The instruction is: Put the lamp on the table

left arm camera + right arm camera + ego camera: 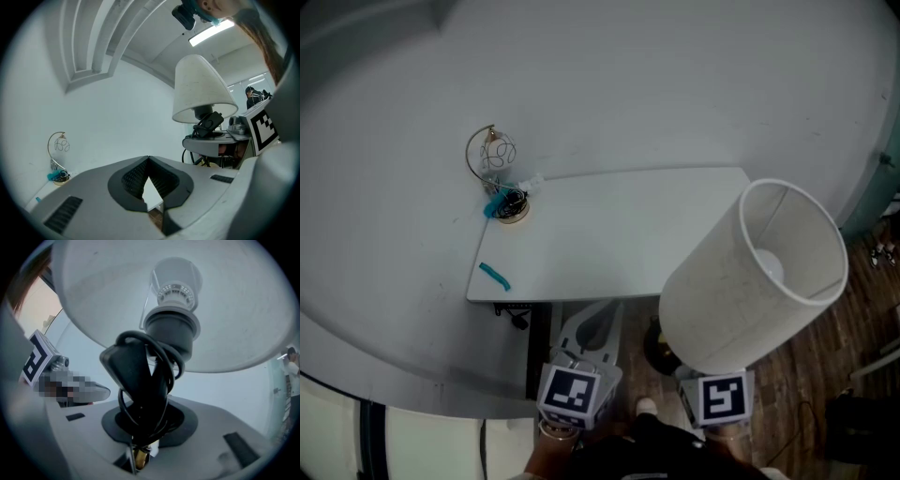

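The lamp's white shade [750, 281] hangs tilted off the front right corner of the white table [619, 234]. My right gripper [140, 437] is shut on the lamp's brass stem, where a black cord and plug [136, 376] are wound below the socket and bulb [176, 284]. In the head view only its marker cube [722, 398] shows under the shade. My left gripper [595, 323] is held low at the table's front edge. Its jaws [148, 161] are shut with nothing in them. From there the lamp [201, 89] rises at the right, held upright.
A gold wire ornament [494, 169] on a small round base stands at the table's far left corner, with a teal strip [495, 276] near the left front edge. A white wall curves behind. Wooden floor [825, 356] lies at the right. A dark round object [659, 349] sits below the table's edge.
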